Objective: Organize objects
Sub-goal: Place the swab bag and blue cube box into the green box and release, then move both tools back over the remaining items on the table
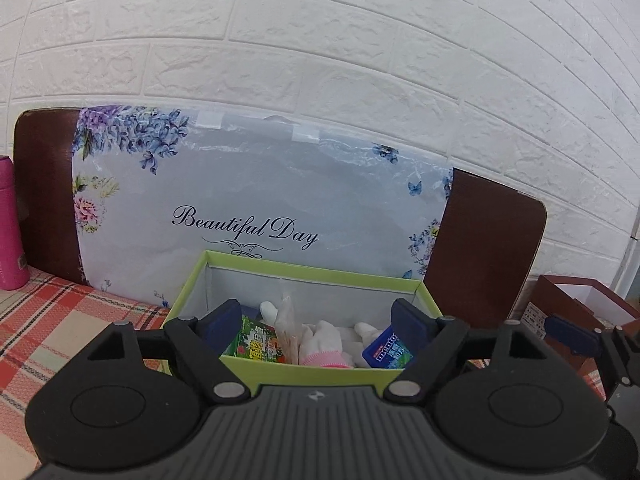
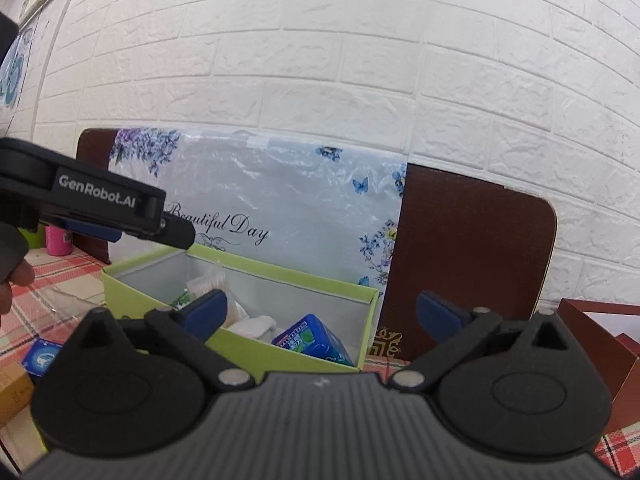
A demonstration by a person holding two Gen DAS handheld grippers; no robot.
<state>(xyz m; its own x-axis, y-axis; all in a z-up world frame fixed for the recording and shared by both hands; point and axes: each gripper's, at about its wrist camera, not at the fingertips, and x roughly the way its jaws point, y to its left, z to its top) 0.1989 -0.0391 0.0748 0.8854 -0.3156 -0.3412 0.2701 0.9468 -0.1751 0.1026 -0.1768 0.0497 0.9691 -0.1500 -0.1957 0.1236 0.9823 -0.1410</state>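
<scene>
While both grippers hang empty above the plaid cloth [image 1: 48,320], the green box [image 1: 304,268] sits against a floral "Beautiful Day" bag [image 1: 256,184] propped before a dark board [image 2: 476,264] and the white brick wall [image 1: 360,60]. The left gripper [image 1: 316,316] faces the box head-on with its blue pads spread wide and nothing between them; the right gripper [image 2: 324,312], just beside it and angled toward the box's right end, is likewise released and bare. Inside the box lie a green candy pack [image 1: 256,344], a clear packet of sticks [image 1: 290,332], a white and pink glove [image 1: 324,340] and a blue mint tin [image 1: 386,350], the tin resting at the right end.

The sorting appears well along, judging by how much is already boxed. Loose goods remain outside: a small blue packet [image 2: 40,356] and a tan carton [image 2: 14,388] lie on the cloth left of the box in the right wrist view, a pink bottle [image 1: 12,220] stands at far left, and a red-brown box [image 1: 576,308] sits open to the right. The step in hand looks like a pause between placements. The next move likely calls for one gripper to turn away from the box, drop toward a loose item, and close squarely on it. The flat blue packet may prove hard to pinch off the cloth.
</scene>
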